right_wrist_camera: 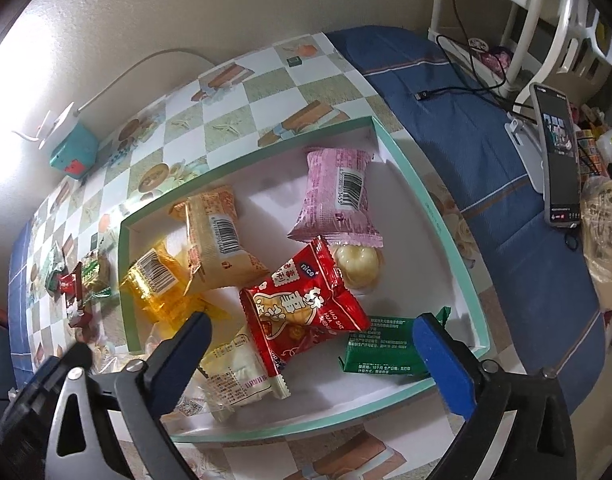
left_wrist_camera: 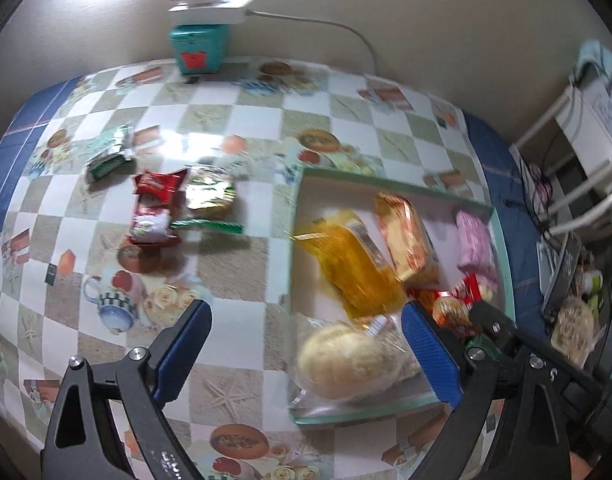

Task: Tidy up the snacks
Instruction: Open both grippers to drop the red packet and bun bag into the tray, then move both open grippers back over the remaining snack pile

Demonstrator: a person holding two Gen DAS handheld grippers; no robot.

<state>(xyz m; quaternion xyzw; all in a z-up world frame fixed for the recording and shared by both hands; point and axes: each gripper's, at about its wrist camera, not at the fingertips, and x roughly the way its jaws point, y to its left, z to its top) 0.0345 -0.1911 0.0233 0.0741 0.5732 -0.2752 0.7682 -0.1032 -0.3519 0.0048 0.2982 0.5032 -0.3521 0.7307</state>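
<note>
A small teal cube-shaped box [left_wrist_camera: 199, 50] stands against the wall, white power strip [left_wrist_camera: 209, 10] on top; a smartphone [right_wrist_camera: 557, 156] stands propped upright on the blue cloth [right_wrist_camera: 486, 152].

Right hand-held gripper [right_wrist_camera: 308, 344], jaws wide, above mint-rimmed box [right_wrist_camera: 438, 216] | red snack packet [right_wrist_camera: 306, 304] between them, untouched | phone [right_wrist_camera: 556, 152] far right

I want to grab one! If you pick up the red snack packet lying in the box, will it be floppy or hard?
Probably crinkly and a bit floppy: the red snack packet has thin, shiny, wrinkled wrapping with flat crimped ends. It looks puffed, so likely light for its size. The glossy film may slip, and a hard squeeze might crush what's inside.
</note>
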